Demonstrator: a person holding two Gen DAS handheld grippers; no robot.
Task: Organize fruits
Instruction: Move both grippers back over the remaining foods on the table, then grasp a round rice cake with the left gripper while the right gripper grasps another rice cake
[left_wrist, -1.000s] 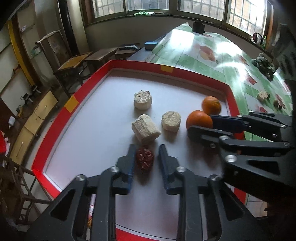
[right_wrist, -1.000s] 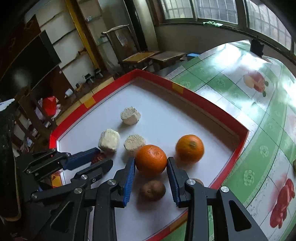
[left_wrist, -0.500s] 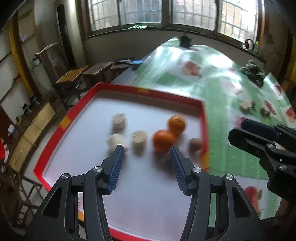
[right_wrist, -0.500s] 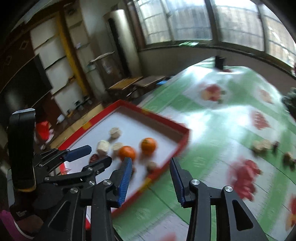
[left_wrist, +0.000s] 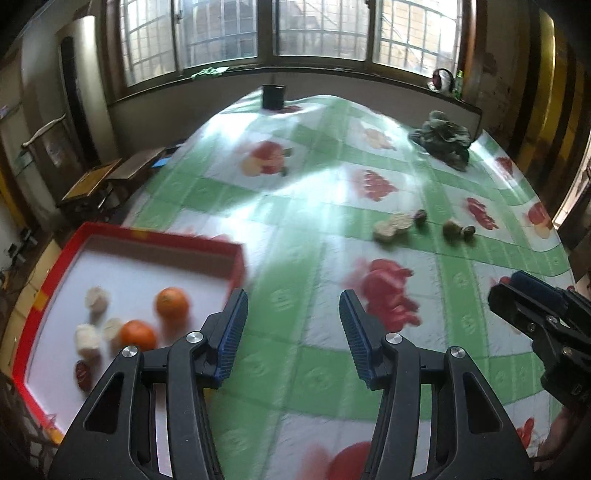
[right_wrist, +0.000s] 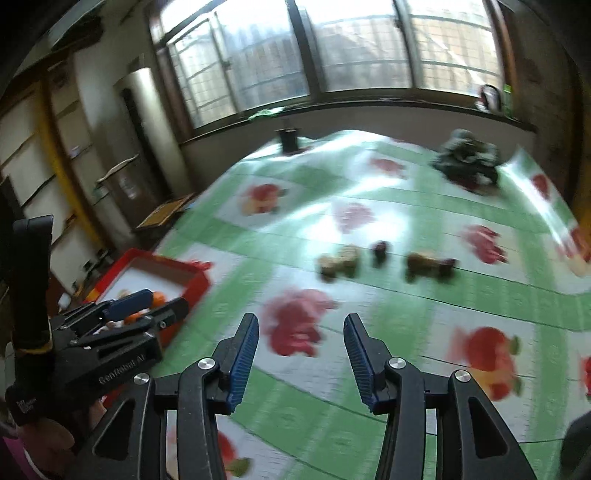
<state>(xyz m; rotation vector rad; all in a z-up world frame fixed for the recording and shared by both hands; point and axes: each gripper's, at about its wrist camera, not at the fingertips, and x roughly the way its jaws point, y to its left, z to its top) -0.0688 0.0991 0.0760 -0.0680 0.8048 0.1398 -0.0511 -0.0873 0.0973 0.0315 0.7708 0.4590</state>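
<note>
1. On the counter (left_wrist: 303, 236), in the left wrist view, the red tray (left_wrist: 44, 291) lies at the lower left of the green fruit-print cloth.
2. Inside the tray sit two oranges (left_wrist: 171, 303), three pale chunks (left_wrist: 96, 298) to their left and a dark red fruit (left_wrist: 82, 372) nearest the camera.
3. Well right of the tray, loose on the cloth, lie a pale chunk (left_wrist: 392, 226) and small brown fruits (left_wrist: 451, 228) in a row.
4. The left gripper (left_wrist: 293, 334) hangs just right of the tray, above the cloth, jaws parted and empty.
5. The right gripper (left_wrist: 524, 299) shows at the right edge, far from the tray.
6. From the right wrist view, the tray (right_wrist: 195, 282) is at the left, partly behind the left gripper (right_wrist: 147, 304), whose jaws stand apart.
7. The loose fruits (right_wrist: 340, 262) lie blurred, well right of the tray; their kinds are hard to tell.
8. The right gripper (right_wrist: 299, 352) hovers over a red print right of the tray, its jaws just widened, with nothing between them.
</note>
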